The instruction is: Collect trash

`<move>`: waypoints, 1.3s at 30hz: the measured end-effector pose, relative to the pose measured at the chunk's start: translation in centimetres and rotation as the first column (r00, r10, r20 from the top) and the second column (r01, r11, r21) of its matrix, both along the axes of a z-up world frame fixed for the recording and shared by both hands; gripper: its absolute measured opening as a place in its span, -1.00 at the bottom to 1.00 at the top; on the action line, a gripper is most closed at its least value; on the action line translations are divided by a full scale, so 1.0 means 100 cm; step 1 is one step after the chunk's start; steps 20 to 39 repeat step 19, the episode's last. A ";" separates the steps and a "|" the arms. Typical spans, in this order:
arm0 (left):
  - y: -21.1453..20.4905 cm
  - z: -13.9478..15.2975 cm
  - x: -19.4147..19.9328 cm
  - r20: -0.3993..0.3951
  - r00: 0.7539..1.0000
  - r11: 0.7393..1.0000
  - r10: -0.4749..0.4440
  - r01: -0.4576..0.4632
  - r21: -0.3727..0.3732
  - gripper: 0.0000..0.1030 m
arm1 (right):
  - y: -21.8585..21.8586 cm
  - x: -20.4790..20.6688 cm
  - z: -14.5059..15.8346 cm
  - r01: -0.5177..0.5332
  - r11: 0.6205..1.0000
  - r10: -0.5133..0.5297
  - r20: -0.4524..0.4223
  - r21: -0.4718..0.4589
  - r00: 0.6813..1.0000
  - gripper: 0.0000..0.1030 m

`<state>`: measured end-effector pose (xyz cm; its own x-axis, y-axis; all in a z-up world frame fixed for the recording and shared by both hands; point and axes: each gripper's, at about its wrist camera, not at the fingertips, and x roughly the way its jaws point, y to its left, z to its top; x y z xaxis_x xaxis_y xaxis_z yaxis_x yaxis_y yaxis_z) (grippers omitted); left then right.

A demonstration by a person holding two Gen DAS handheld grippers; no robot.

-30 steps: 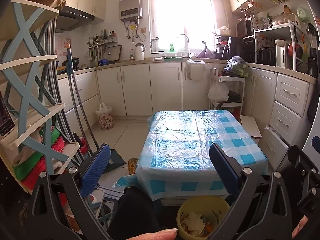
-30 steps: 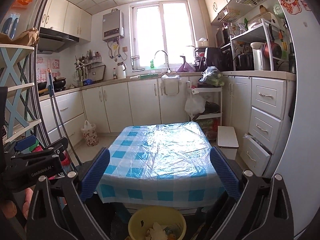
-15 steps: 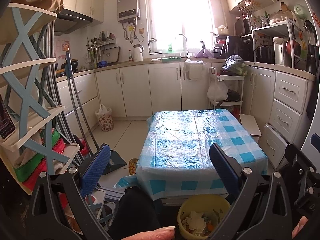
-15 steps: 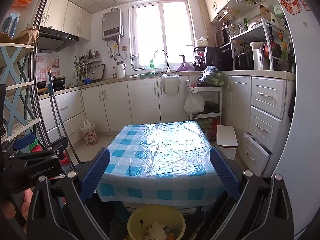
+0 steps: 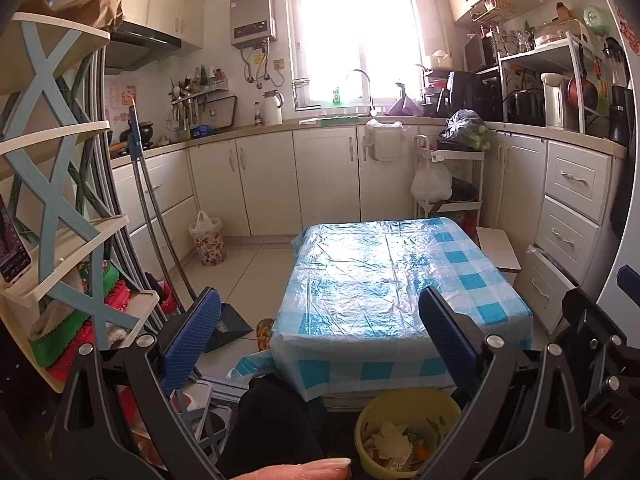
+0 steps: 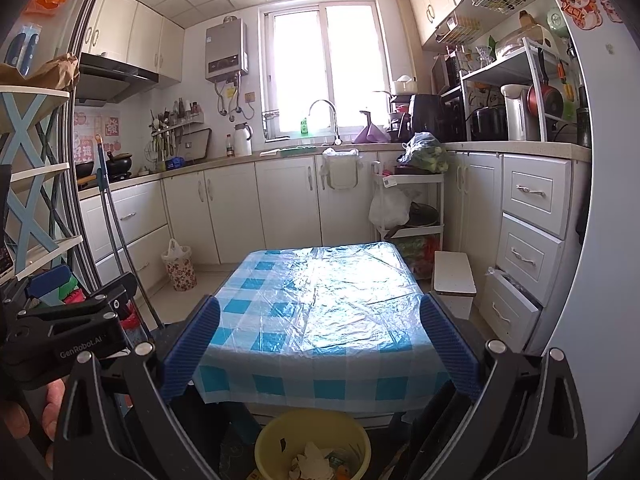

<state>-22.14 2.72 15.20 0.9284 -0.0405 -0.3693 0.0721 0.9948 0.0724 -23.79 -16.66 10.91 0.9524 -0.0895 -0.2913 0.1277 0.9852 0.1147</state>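
Two grippers hang side by side above the near end of a low table, both with blue-padded fingers spread wide and nothing between them. The left gripper has one blue pad over the floor left of the table and the other over the table's near right corner. The right gripper frames the table's near edge between its pads; the left gripper's black body shows at that view's left side, with a hand's fingers beneath it.

Just below both grippers, tucked against the table's near edge, stands a yellow bin holding the trash: crumpled white paper with small green and orange scraps. The table wears a blue-and-white checked cloth under clear plastic sheeting, its top bare.

Left of the table, a dark dustpan sits on the tile floor beside a long-handled broom leaning on a blue-and-white shelf rack. Beyond the table's far left corner, a floral waste basket lined with a white bag stands by the white cabinets.
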 end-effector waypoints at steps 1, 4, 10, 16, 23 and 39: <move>0.000 0.000 0.000 0.004 1.000 1.000 -0.002 0.002 -0.003 0.86 | 0.000 0.000 0.000 0.000 1.000 0.000 -0.001 0.000 1.000 0.86; 0.006 -0.002 0.000 0.013 1.000 0.999 -0.013 0.013 -0.050 0.86 | -0.001 0.000 -0.002 -0.002 1.000 0.002 -0.008 0.003 1.000 0.86; 0.006 -0.014 0.017 -0.020 0.999 0.999 -0.033 0.033 -0.033 0.86 | -0.008 0.012 -0.003 -0.006 1.000 0.006 -0.019 -0.005 1.000 0.86; 0.008 -0.046 0.064 -0.157 0.987 0.999 -0.047 0.049 0.008 0.86 | -0.027 0.061 -0.014 -0.017 0.999 0.013 -0.109 -0.036 0.994 0.86; 0.018 -0.070 0.094 -0.232 0.972 1.000 -0.030 0.028 -0.009 0.86 | -0.040 0.102 -0.025 -0.031 0.999 0.024 -0.177 -0.039 0.984 0.86; 0.018 -0.070 0.094 -0.232 0.972 1.000 -0.030 0.028 -0.009 0.86 | -0.040 0.102 -0.025 -0.031 0.999 0.024 -0.177 -0.039 0.984 0.86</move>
